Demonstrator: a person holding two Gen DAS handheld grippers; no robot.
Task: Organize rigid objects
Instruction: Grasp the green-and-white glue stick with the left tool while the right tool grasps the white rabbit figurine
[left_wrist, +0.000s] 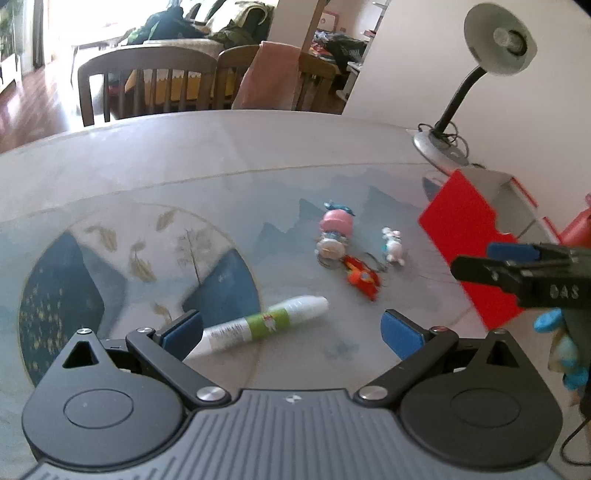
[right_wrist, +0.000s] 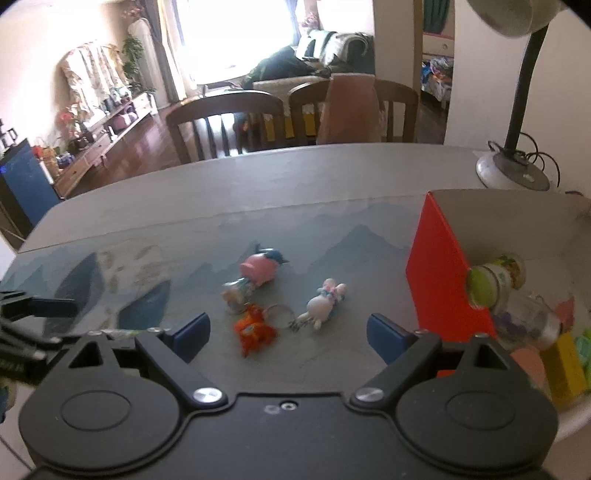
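A white tube with a green band lies on the table between the open fingers of my left gripper, close to the left pad. Beyond it lie a pink-hatted figurine, an orange toy and a small white bunny charm. My right gripper is open and empty, with the orange toy and the bunny charm on a key ring just ahead of its pads, and the figurine farther off. The right gripper also shows at the right of the left wrist view.
A red-sided open box stands at the right and holds a jar, a clear bottle and a yellow block. A desk lamp stands behind it. Wooden chairs line the table's far edge.
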